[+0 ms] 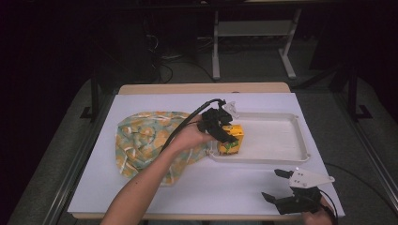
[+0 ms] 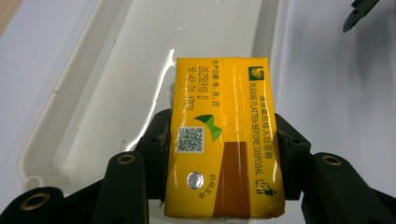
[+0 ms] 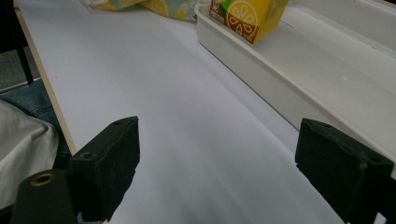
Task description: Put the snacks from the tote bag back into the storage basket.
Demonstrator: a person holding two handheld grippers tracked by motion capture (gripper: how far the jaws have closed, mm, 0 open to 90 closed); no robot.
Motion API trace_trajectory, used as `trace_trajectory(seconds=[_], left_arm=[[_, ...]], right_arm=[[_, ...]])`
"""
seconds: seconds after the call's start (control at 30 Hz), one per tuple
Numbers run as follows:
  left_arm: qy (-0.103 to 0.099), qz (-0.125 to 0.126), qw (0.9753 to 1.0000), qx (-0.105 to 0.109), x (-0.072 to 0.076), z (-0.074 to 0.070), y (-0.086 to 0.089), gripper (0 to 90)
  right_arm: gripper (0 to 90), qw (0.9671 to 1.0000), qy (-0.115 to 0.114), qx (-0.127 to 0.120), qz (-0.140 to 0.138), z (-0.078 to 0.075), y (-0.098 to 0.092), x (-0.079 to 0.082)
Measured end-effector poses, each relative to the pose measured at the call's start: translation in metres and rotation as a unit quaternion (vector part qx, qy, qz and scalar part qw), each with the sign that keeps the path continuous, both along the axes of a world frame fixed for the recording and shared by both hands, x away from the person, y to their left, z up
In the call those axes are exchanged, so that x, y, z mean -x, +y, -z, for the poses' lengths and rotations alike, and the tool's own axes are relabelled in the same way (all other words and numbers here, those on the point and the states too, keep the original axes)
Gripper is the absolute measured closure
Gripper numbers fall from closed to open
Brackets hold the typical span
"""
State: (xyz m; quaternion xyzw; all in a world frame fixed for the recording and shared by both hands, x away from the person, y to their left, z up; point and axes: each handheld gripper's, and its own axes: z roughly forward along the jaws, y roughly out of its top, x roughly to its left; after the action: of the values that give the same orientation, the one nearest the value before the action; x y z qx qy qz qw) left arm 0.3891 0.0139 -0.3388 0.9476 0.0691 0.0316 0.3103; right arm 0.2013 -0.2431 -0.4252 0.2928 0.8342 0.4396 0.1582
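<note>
A yellow drink carton (image 1: 232, 139) (image 2: 224, 140) with a lemon print (image 3: 247, 16) is held over the left end of the white tray (image 1: 281, 138) (image 2: 107, 84) (image 3: 299, 79). My left gripper (image 1: 224, 134) (image 2: 224, 158) is shut on the carton, one jaw on each side. At the table's front right corner my right gripper (image 1: 273, 185) (image 3: 217, 158) stands open over the white sheet with nothing between its jaws. Whether the carton touches the tray floor is not clear.
A green and yellow patterned cloth bag (image 1: 148, 140) (image 3: 154, 5) lies crumpled left of the tray, under the person's forearm (image 1: 145, 183). The white sheet (image 1: 220, 183) covers the table. The tray's right part is bare. Table legs and cables stand beyond the far edge.
</note>
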Motion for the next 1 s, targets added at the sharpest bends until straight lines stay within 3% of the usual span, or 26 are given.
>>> trace_trajectory(seconds=[0.27, 0.57, 1.0], left_arm=[[-0.003, 0.007, 1.0, 0.003, 0.0, 0.003, -0.003, 49.9], [0.008, 0.013, 0.9999, -0.002, -0.003, 0.008, -0.005, 49.9], [0.011, 0.009, 0.9999, 0.0, -0.005, 0.012, -0.006, 49.9]], right_arm=[[13.4, 1.0, -0.002, 0.002, -0.002, 0.0, 0.0, 0.0], [13.5, 1.0, 0.0, 0.001, 0.0, 0.0, 0.0, 0.0], [13.5, 1.0, 0.0, 0.003, -0.001, 0.0, 0.0, 0.0]])
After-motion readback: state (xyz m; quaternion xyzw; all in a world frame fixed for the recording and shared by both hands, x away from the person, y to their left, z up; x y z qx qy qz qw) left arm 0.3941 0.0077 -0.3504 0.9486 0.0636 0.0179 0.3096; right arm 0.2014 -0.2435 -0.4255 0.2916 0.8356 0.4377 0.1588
